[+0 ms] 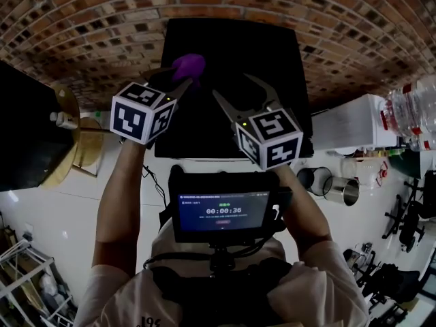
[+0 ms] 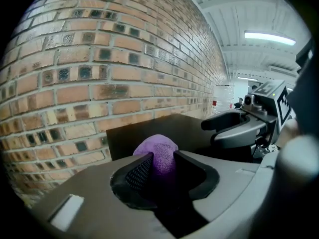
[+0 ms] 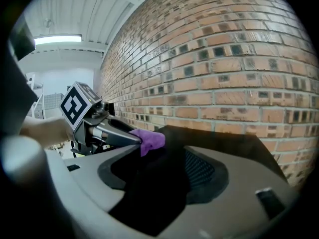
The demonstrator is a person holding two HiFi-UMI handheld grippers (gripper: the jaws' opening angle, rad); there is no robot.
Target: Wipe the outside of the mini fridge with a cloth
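Now | left claw [image 2: 162, 157] clamps cloth [image 2: 156, 146] | head view alone: mini fridge [image 1: 235, 50] top

- Mini fridge [image 1: 235, 46]: black, boxy, upright against the brick wall [image 1: 88, 26], top dark and flat.
- Cloth [image 1: 189, 65]: purple, bunched, pinched by the left gripper [image 1: 187, 75] over the fridge top's left edge.

L claw [image 2: 163, 159] clamped on cloth [image 2: 155, 146], R claw [image 3: 160, 158] open alongside, both angled fwd & slightly down
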